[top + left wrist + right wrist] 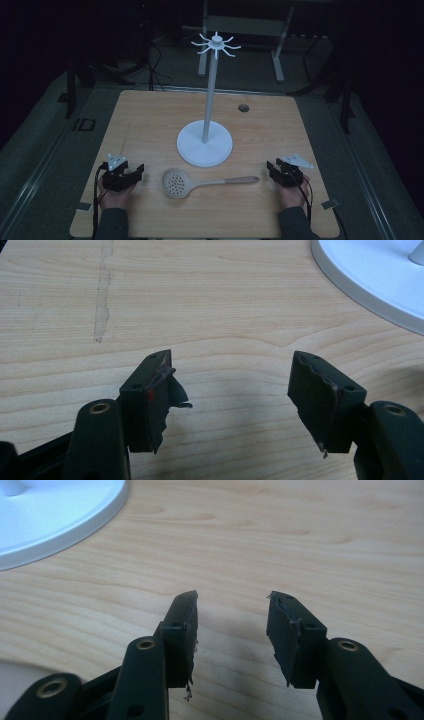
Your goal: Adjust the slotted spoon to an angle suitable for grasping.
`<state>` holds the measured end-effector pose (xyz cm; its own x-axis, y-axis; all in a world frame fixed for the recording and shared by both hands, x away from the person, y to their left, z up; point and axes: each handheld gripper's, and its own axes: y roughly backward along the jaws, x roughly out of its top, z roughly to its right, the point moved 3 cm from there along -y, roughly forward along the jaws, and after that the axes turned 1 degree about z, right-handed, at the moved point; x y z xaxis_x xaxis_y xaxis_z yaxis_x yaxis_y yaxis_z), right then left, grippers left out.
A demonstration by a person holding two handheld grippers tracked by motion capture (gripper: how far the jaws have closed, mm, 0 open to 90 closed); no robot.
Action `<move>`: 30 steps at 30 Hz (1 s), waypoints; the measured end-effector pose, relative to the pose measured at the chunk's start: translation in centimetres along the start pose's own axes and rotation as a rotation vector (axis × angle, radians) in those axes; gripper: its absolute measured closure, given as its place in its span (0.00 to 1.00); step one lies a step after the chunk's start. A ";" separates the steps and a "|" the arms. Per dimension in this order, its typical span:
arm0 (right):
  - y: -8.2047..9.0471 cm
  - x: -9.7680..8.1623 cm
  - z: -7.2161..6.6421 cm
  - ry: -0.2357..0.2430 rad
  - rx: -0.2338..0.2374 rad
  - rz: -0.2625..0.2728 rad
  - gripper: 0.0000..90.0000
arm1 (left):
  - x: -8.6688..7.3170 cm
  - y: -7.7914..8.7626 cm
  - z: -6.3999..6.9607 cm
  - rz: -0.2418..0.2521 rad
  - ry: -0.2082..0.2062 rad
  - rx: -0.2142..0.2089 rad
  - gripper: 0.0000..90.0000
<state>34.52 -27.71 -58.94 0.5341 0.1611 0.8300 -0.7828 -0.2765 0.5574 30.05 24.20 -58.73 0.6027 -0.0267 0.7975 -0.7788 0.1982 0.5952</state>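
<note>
Skimmer [183, 182] lies between left tongs [134, 174] and right tongs [274, 167], both apart; room beyond dark.

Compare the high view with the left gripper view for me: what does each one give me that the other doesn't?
High view alone: the slotted spoon lying between both grippers, the stand's pole and hooked top, the right gripper, and the person's hands.

Left gripper view alone: the worn, torn pads on the left gripper, jaws apart over bare wood, and a pale streak in the tabletop.

Both: the wooden table and the stand's white round base.
</note>
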 end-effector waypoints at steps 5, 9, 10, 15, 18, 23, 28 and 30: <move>0.9 -0.1 -0.6 0.041 -0.050 0.023 0.74 | 0.2 0.3 0.0 0.015 -0.003 -0.002 0.39; 2.1 0.0 -0.9 -0.002 -0.068 0.008 0.87 | 0.2 0.3 0.0 0.018 -0.001 0.001 0.39; 2.2 -0.1 -1.0 -0.010 -0.062 0.000 0.91 | 0.2 0.3 0.0 0.021 0.002 0.001 0.39; 2.3 -0.4 -1.5 -0.052 -0.008 -0.050 1.00 | 0.3 0.5 -0.1 0.024 0.000 0.001 0.39; 2.1 -0.6 -1.9 -0.058 0.039 -0.093 1.00 | 0.3 0.6 0.0 0.024 0.001 -0.007 0.39; 1.7 -0.9 -2.4 -0.073 0.083 -0.143 1.00 | 0.5 1.0 0.4 0.036 -0.011 -0.025 0.39; 1.3 -1.1 -3.1 -0.075 0.105 -0.172 1.00 | 0.5 1.4 0.6 0.044 -0.008 -0.047 0.39; 1.3 -1.1 -3.3 -0.076 0.109 -0.176 1.00 | 0.5 1.6 0.7 0.045 -0.005 -0.066 0.42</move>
<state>31.86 -25.08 -59.08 0.6851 0.1455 0.7137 -0.6385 -0.3517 0.6846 28.99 23.86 -57.26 0.5665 -0.0209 0.8238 -0.7918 0.2632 0.5511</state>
